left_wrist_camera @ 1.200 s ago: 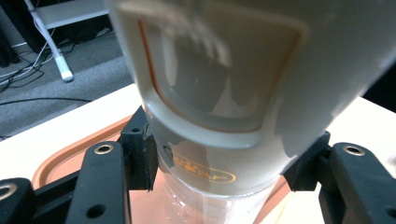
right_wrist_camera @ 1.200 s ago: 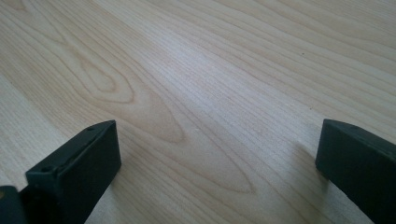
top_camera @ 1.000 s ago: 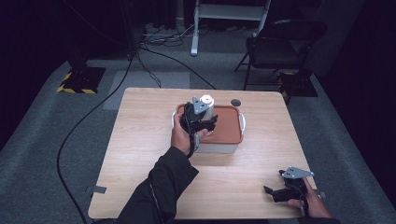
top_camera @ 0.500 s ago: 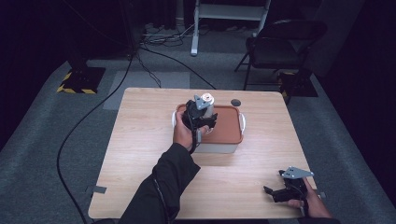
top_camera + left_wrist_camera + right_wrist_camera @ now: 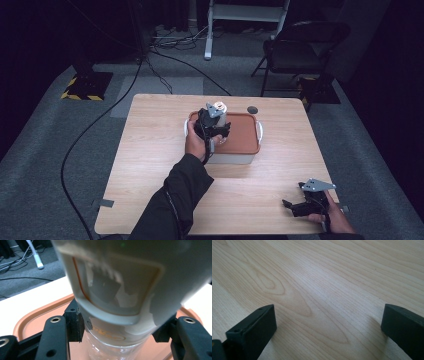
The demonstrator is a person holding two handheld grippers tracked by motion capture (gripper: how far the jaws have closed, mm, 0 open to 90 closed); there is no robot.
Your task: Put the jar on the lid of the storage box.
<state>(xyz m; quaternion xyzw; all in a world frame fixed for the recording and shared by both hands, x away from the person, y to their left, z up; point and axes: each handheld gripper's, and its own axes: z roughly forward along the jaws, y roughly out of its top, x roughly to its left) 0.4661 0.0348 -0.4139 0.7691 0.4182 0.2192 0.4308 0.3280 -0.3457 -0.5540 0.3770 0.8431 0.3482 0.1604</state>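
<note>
Left gripper [image 5: 216, 131] with its gripped bottle [image 5: 218, 111] shifted slightly nearer over the lidded container [image 5: 247, 137]

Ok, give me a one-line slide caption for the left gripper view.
Left gripper clamped on a white-labelled clear bottle above the orange container lid.

the bottle's [image 5: 120, 290] label is blurred and unreadable; its top is cut off.

place: studio / recording lab | floor: grey carpet [image 5: 50, 150] with dark surround | cables [image 5: 165, 55] trail across floor | yellow-black hazard-striped base [image 5: 82, 87] at left | white stand legs [image 5: 245, 20] at back | black folding chair [image 5: 300, 50] | lone wooden table [image 5: 150, 150] lit mid-room
</note>
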